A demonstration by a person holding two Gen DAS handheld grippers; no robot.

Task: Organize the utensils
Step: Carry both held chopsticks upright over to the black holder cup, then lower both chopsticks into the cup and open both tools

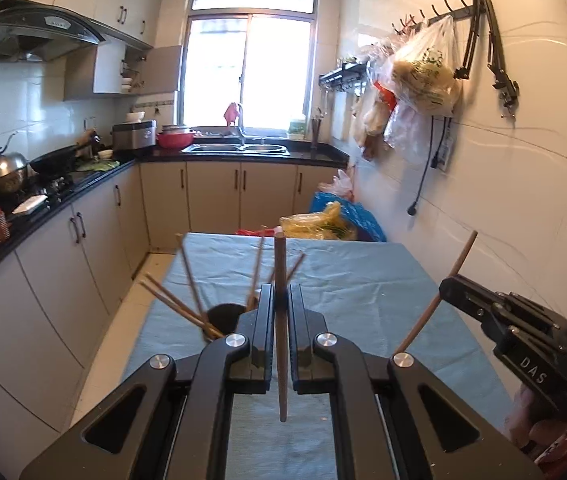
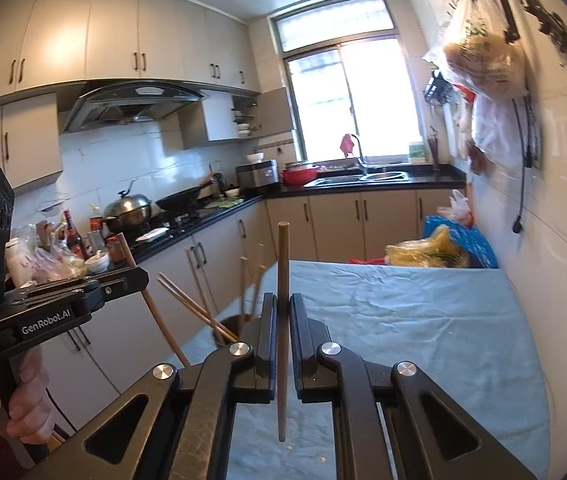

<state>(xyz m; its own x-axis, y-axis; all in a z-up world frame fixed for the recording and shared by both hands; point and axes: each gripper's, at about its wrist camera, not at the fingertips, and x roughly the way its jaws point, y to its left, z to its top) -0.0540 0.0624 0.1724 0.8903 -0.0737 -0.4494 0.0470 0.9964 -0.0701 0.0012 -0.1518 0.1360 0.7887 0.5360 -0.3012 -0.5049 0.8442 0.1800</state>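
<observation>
We hold the left gripper [image 1: 281, 300] with its fingers pinching a dark chopstick [image 1: 280, 264] upright, the right gripper [image 2: 283, 308] pinching a lighter chopstick [image 2: 282, 264], both above the blue-clothed worktop [image 1: 363, 280] beside the dark holder [image 1: 225, 316] of chopsticks.

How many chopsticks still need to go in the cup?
Several chopsticks already stand in the dark cup on the blue tablecloth. The left gripper is shut on one chopstick, and the right gripper is shut on another chopstick. Those two are left to drop in. No loose ones show on the cloth.
</observation>
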